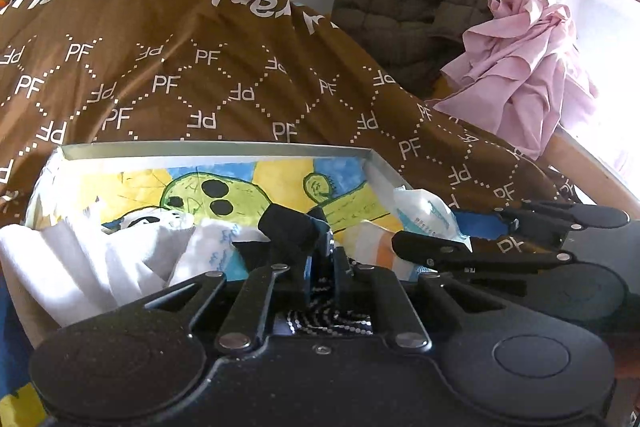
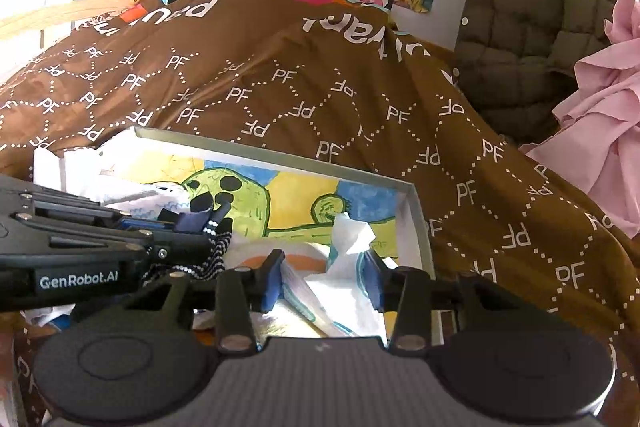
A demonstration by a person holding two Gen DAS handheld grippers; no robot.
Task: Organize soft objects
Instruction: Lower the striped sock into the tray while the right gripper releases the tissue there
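Over the shallow box [image 2: 416, 215] lying on the brown bedspread [image 2: 320, 95], the left gripper [image 2: 216, 223] pinches a dark dotted sock [image 2: 212, 259], seemingly to lay it inside, while the right gripper [image 2: 324, 281] hangs spread above white cloths [image 2: 344, 267] in the box.

I see strong daylight entering from the right, overexposing the pink cloth [image 1: 520, 67]. Fisheye edges curve and darken; detail is soft.

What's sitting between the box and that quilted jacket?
Only the brown PF blanket spans from the box to the quilted jacket, clearest in the right wrist view.
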